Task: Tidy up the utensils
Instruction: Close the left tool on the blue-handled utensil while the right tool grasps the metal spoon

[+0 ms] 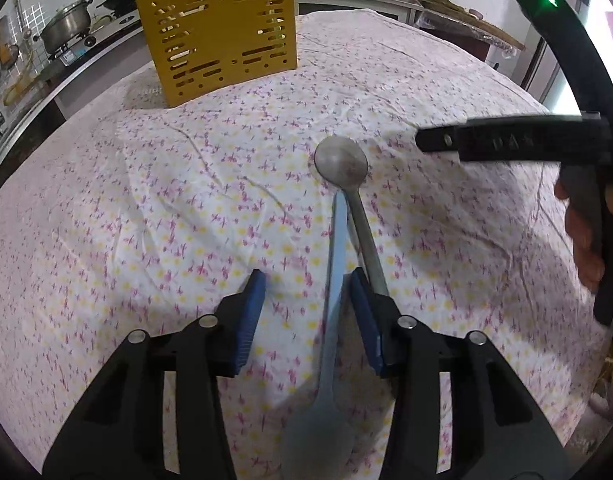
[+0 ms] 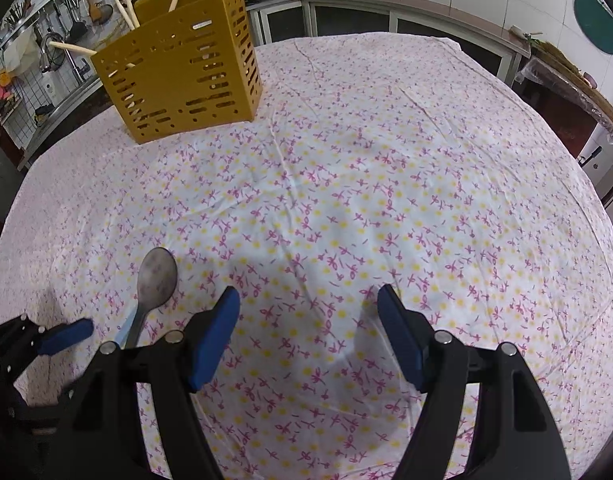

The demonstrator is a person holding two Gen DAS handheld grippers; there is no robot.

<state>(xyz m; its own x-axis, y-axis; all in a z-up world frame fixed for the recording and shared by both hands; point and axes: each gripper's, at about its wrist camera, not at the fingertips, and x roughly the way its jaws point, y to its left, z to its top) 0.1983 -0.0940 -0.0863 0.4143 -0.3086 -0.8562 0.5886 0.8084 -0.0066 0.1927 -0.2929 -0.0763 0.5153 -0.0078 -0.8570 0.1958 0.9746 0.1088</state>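
Your left gripper [image 1: 304, 284] sits low over the flowered tablecloth [image 1: 146, 200] with its blue pads spread wide, and two utensils lie crossed in front of it: a metal spoon [image 1: 342, 162] with its bowl pointing away from you, and a pale blue spoon [image 1: 332, 280] whose handle runs up between the pads while its bowl lies close under the camera. The right blue pad [image 1: 362, 312] is just beside both handles, with the metal handle passing behind it (whether it actually touches either one, the left wrist view does not settle). Nothing is clamped. Only that view shows the blue spoon's full length; from the right wrist you see just the metal spoon [image 2: 157, 276] bowl and a short sliver of the blue handle [image 2: 124, 330] next to it, with one left pad tip [image 2: 68, 334] nearby. Your right gripper [image 2: 308, 304] is also spread, over bare cloth to the right of the spoons and holding nothing. In the left wrist view it shows only as a dark body [image 1: 514, 140] with your hand [image 1: 582, 240] behind it. The yellow slotted utensil holder [image 2: 178, 72] stands at the far side of the table, well apart from the spoons, with pale chopsticks [image 2: 124, 12] leaning out of it. The right view shows its open top better, while the left view [image 1: 222, 36] adds a steel pot [image 1: 66, 26] on the counter beyond.
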